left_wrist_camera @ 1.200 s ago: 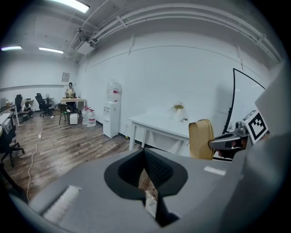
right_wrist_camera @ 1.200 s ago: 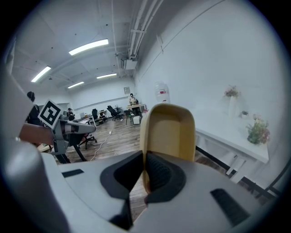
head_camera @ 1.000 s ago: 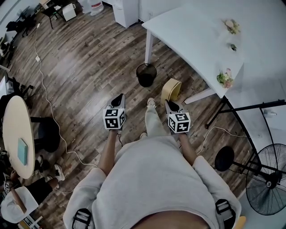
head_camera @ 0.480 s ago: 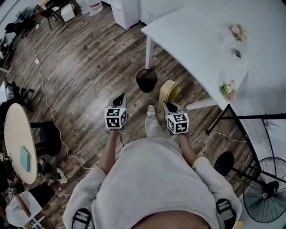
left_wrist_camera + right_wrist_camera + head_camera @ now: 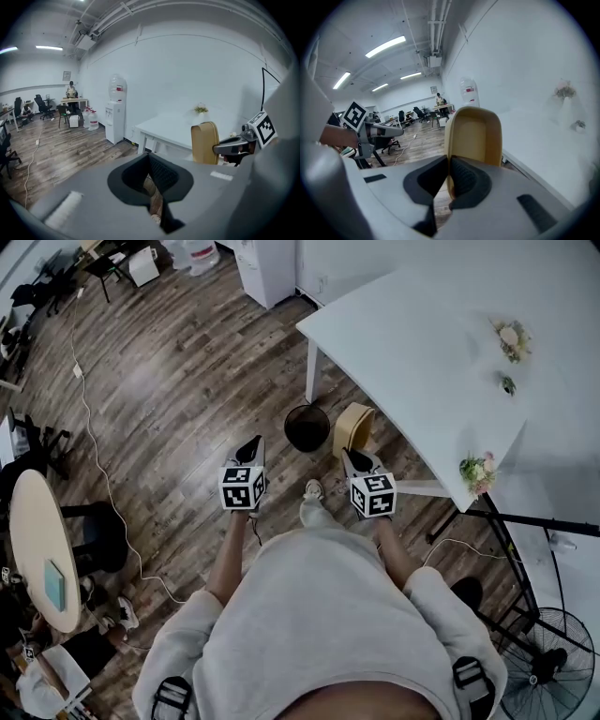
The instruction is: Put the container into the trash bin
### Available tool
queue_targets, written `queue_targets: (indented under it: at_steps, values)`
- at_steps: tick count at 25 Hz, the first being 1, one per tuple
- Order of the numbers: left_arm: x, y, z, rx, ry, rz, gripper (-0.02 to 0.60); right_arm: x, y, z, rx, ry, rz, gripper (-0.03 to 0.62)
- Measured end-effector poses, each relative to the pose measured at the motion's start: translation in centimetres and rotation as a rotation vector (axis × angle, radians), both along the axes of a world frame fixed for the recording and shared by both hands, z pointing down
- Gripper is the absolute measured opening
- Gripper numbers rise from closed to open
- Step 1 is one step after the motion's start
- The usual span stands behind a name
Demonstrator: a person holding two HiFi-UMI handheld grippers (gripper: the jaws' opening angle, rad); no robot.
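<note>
Before the person's torso, both bare forearms reach forward side by side, each carrying its gripper with the jaws pointing ahead and somewhat downward over the wooden floor (image 5: pixel 159 381). Left gripper (image 5: pixel 251 444): jaws pressed together with nothing between them; the left gripper view shows only floor through the slit below their meeting point. It is held apart from the other gripper, with the person's leg and shoe showing between the two. Right gripper (image 5: pixel 352 457): jaws pinched on the near rim of the tan container (image 5: pixel 356 426), one jaw inside the wall and one outside. The container stands up on edge from the grip, its hollow side facing back toward that gripper's camera. From the head view the container shows just to the right of the black trash bin (image 5: pixel 306 427) – beside its mouth, not over it – and close against the near edge of the white table (image 5: pixel 412 343). The bin stands upright on the floor by the table leg, ahead of and between the two grippers.
</note>
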State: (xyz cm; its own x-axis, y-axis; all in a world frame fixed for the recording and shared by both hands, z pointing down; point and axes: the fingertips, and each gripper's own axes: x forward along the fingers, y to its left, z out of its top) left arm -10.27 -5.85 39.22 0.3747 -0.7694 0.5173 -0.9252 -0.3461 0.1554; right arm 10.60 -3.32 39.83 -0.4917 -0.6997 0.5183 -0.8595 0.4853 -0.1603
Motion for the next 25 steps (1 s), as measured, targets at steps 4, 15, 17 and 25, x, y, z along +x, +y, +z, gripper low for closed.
queue_targets:
  at_steps: [4, 15, 17, 25]
  values:
    - [0.8, -3.5, -0.1, -0.002, 0.001, -0.007, 0.011, 0.6, -3.8, -0.4, 0.006, -0.004, -0.006, 0.029]
    - [2.7, -10.1, 0.5, -0.013, -0.006, -0.019, 0.011, 1.2, -11.0, -0.2, 0.009, -0.017, -0.042, 0.028]
    - [2.8, -10.9, 0.8, -0.018, -0.010, -0.020, 0.011, 1.1, -11.8, 0.0, 0.006, -0.024, -0.047, 0.028]
    - [3.1, -12.8, 1.8, -0.044, -0.022, -0.026, 0.011, 0.0, -13.8, 0.9, -0.019, -0.042, -0.086, 0.029]
